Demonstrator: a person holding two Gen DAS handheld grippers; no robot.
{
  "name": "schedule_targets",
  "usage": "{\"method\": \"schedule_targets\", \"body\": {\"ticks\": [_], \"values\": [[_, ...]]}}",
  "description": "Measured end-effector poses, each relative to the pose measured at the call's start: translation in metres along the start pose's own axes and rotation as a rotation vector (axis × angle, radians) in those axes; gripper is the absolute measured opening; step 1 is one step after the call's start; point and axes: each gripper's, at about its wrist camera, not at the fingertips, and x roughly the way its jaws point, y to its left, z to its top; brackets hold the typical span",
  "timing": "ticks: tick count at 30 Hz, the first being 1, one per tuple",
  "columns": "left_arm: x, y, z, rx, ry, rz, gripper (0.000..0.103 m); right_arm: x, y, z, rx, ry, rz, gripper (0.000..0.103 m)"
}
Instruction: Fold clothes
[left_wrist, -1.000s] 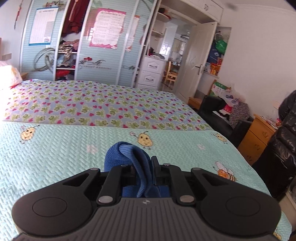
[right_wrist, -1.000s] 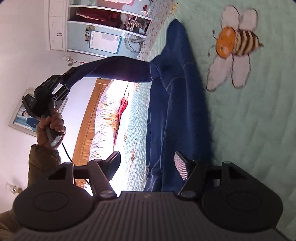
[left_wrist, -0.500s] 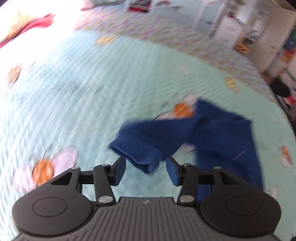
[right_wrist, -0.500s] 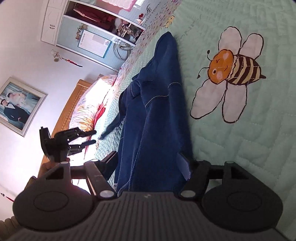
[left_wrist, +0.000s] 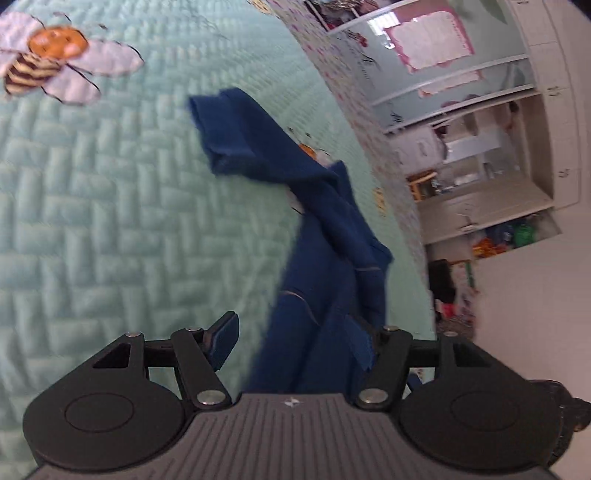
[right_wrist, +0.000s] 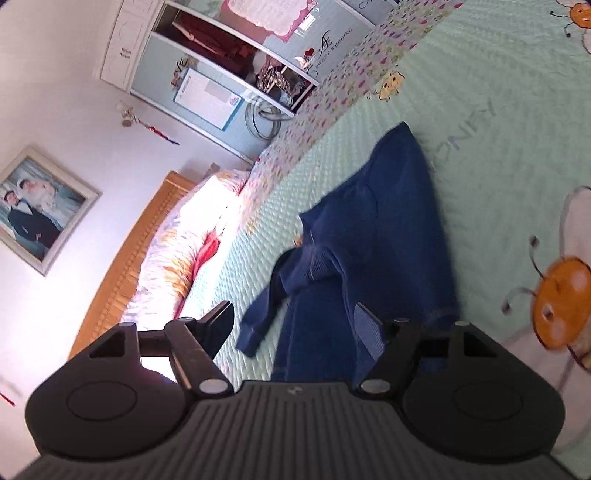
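A dark blue sweater (left_wrist: 325, 236) lies crumpled on the mint quilted bedspread (left_wrist: 110, 206). One ribbed sleeve cuff (left_wrist: 221, 122) lies stretched away from its body. My left gripper (left_wrist: 301, 338) is open, its jaws wide apart, with the sweater's near edge lying between them. In the right wrist view the same sweater (right_wrist: 373, 236) lies just ahead, a sleeve cuff (right_wrist: 251, 336) trailing to the left. My right gripper (right_wrist: 295, 321) is open over the sweater's near edge and holds nothing.
Bee prints (left_wrist: 55, 62) mark the bedspread. A wardrobe with sliding doors (right_wrist: 229, 66) and an open white door (left_wrist: 480, 206) stand past the bed. Pillows (right_wrist: 177, 258) and a wooden headboard (right_wrist: 122, 266) lie at the bed's head. A framed photo (right_wrist: 37, 210) hangs on the wall.
My left gripper opened and let the sleeve drop onto the bed, then swung down beside the sweater's body. The sleeve now lies flat. My right gripper stayed open and shifted slightly.
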Motion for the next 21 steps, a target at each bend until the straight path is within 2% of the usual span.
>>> {"method": "schedule_targets", "body": {"ticks": [1,4,9,15,18,21], "values": [[0.005,0.000,-0.006,0.004,-0.003,-0.039,0.066,0.014,-0.002,0.012,0.016,-0.008,-0.004,0.073],[0.017,0.007,-0.013,0.044,0.001,-0.096,0.068,0.056,-0.008,0.038,0.046,0.007,-0.045,0.073],[0.028,0.024,-0.006,0.049,0.010,-0.176,0.068,0.104,-0.013,0.047,0.070,0.042,-0.103,0.073],[0.036,0.023,-0.003,0.113,0.026,-0.206,0.068,0.108,0.004,0.019,0.007,0.113,-0.054,0.075],[0.038,0.029,0.000,0.100,0.029,-0.241,0.068,0.108,0.008,0.003,-0.061,0.155,-0.105,0.075],[0.040,0.034,0.001,0.086,0.023,-0.274,0.068,0.108,0.013,-0.013,-0.169,0.162,-0.121,0.075]]}}
